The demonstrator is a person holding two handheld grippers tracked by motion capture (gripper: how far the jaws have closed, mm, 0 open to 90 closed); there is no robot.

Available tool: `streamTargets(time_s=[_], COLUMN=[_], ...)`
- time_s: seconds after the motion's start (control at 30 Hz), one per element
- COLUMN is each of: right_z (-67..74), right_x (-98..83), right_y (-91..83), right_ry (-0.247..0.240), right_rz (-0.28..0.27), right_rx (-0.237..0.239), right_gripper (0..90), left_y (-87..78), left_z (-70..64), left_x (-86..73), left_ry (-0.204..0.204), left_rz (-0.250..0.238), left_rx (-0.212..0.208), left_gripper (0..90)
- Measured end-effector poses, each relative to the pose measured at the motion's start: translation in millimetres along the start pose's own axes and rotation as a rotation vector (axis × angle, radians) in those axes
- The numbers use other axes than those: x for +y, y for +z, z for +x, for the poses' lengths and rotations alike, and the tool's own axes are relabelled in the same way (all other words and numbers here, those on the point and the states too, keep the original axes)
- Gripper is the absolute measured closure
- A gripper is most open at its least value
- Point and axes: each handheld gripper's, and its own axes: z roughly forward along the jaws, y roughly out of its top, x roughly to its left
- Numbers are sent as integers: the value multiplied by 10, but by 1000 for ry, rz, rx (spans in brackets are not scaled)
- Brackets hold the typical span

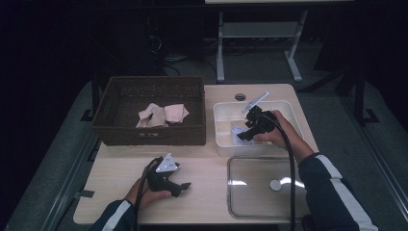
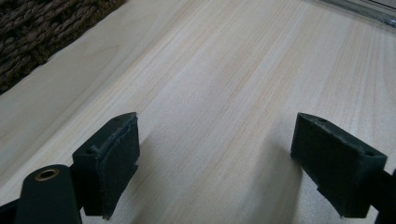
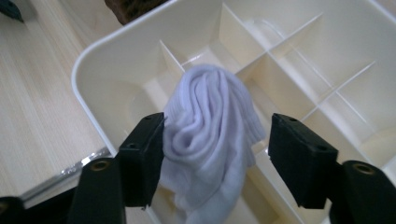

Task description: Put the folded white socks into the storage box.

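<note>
Right gripper view: the right tool (image 3: 217, 140) stands apart around a rolled white sock (image 3: 212, 140) sitting upright in a compartment of the divided white box (image 3: 93, 65), free of its far pad. The left tool (image 2: 215, 154), spread, rests well away on the worktop (image 2: 224, 70).

Dark navy sleeves with white stripes at lower frame — black left gripper (image 1: 185, 185) topped by a grey three-cornered plate, black right gripper (image 1: 244, 135) trailing a thick black cable — pads screw-holed.

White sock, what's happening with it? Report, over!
Right tool open, white sock between its jaws, over the divided white box. Left tool open, empty, over the table. Nothing in the way.
</note>
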Motion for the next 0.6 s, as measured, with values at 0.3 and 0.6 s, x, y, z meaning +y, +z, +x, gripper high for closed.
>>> streamTargets(time_s=[0.3, 0.6], right_z=[-44, -1], right_x=[-23, -63], right_y=[138, 247], right_ry=[25, -14], right_rz=[-17, 52], right_rx=[34, 26], right_gripper=[640, 726], left_y=[-2, -2], left_z=[3, 2], left_x=[0, 0], left_ry=[4, 4], left_rz=[4, 4], left_rx=[1, 1], left_gripper=[145, 145])
